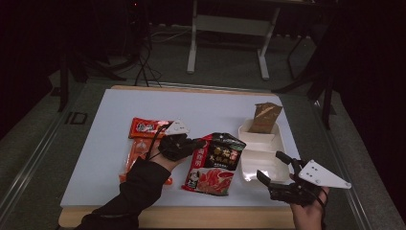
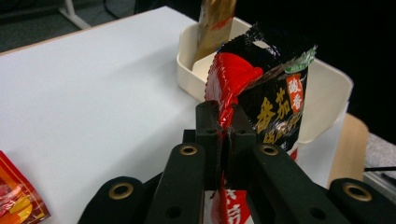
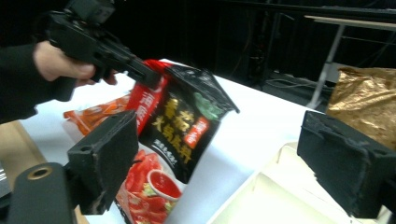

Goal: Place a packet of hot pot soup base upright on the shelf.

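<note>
My left gripper (image 1: 197, 143) is shut on the red top edge of a black and red sauce packet (image 1: 214, 163), which hangs tilted with its lower end on the white board. In the left gripper view the jaws pinch the packet (image 2: 275, 102) together at the left gripper (image 2: 225, 122). My right gripper (image 1: 269, 165) stands open over the near compartment of a cream tray (image 1: 245, 128). From the right gripper view, the right gripper (image 3: 224, 158) has wide-apart pads, with the packet (image 3: 180, 123) and the left gripper (image 3: 150, 77) beyond. A gold packet (image 1: 265, 117) stands in the tray's far compartment.
A red-orange packet (image 1: 141, 139) lies flat on the white board (image 1: 201, 103) to the left of my left hand. The board sits on a wooden table whose edge (image 1: 215, 218) runs along the front. A metal table frame (image 1: 192, 43) stands on the floor behind.
</note>
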Demonstrator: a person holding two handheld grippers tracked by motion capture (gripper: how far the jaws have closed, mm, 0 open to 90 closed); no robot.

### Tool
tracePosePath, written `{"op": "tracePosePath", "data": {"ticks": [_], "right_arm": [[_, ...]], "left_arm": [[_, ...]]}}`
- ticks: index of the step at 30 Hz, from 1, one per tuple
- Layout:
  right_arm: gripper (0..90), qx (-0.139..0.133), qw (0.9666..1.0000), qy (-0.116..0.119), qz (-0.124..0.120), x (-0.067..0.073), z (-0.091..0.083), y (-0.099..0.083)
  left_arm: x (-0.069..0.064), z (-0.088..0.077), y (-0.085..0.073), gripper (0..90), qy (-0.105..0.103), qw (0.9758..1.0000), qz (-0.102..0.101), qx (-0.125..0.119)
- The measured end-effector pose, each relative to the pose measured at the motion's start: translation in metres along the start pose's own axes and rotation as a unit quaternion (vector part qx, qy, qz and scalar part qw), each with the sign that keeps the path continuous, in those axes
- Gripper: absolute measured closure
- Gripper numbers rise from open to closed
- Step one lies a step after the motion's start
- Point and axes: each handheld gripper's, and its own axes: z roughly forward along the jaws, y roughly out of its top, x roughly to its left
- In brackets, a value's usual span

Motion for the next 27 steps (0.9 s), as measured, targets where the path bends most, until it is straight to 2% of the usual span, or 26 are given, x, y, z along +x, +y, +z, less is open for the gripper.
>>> {"op": "tracePosePath", "data": {"ticks": [2, 3, 5, 7, 9, 13, 14, 15, 16, 18, 19, 20, 21, 23, 24, 27], "right_arm": [[11.1, 0.007, 1.0, 0.003, 0.0, 0.0, 0.001, 0.0], [10.4, 0.019, 0.9997, 0.006, -0.016, 0.004, 0.003, 0.001], [10.4, 0.024, 0.9992, 0.031, 0.0, 0.005, 0.004, 0.001], [10.4, 0.028, 0.9992, 0.027, 0.003, 0.006, 0.005, 0.002], [10.4, 0.027, 0.9991, 0.032, 0.004, 0.008, 0.007, 0.003], [10.4, 0.024, 0.9986, 0.045, 0.012, 0.007, 0.009, 0.006], [10.4, 0.024, 0.9988, 0.041, 0.01, 0.007, 0.01, 0.007], [10.4, 0.025, 0.9988, 0.04, 0.008, 0.008, 0.01, 0.008], [10.7, 0.026, 0.9986, 0.044, 0.009, 0.007, 0.011, 0.009], [11.9, 0.027, 0.9987, 0.043, 0.005, 0.007, 0.013, 0.012], [13.5, 0.029, 0.9985, 0.046, 0.004, 0.006, 0.014, 0.013], [14.2, 0.029, 0.9984, 0.049, 0.007, 0.006, 0.016, 0.014], [15.9, 0.03, 0.998, 0.055, 0.008, 0.005, 0.017, 0.015], [18.8, 0.032, 0.9973, 0.064, 0.017, 0.004, 0.021, 0.018], [20.6, 0.033, 0.9969, 0.07, 0.018, 0.003, 0.023, 0.02], [21.6, 0.031, 0.9963, 0.078, 0.019, 0.004, 0.029, 0.025]], "left_arm": [[0.0, -0.002, 0.0, 87.2, -0.002, 1.0, 0.0, -0.004], [0.0, -0.003, 0.001, 87.2, -0.001, 1.0, 0.001, -0.005], [-0.001, -0.007, 0.003, 87.1, -0.006, 0.9998, 0.001, -0.017], [-0.001, -0.009, 0.004, 87.1, -0.005, 0.9998, 0.0, -0.022], [-0.001, -0.011, 0.006, 87.1, -0.01, 0.9994, 0.006, -0.032], [0.0, -0.017, 0.01, 87.1, -0.035, 0.9981, 0.001, -0.051], [0.0, -0.017, 0.01, 87.0, -0.035, 0.9981, 0.001, -0.051], [0.0, -0.019, 0.009, 87.0, -0.045, 0.9968, 0.011, -0.065], [-0.001, -0.021, 0.01, 87.0, -0.049, 0.9962, 0.014, -0.07], [-0.001, -0.023, 0.011, 87.0, -0.06, 0.9945, 0.017, -0.084], [-0.001, -0.023, 0.011, 87.0, -0.06, 0.9945, 0.017, -0.084], [-0.002, -0.025, 0.012, 87.0, -0.068, 0.993, 0.02, -0.095], [-0.002, -0.026, 0.012, 87.0, -0.072, 0.9925, 0.022, -0.097], [-0.002, -0.027, 0.013, 87.0, -0.085, 0.9908, 0.02, -0.104], [-0.002, -0.027, 0.013, 87.0, -0.085, 0.9908, 0.02, -0.104], [-0.001, -0.027, 0.012, 87.0, -0.099, 0.9886, 0.014, -0.113]]}}
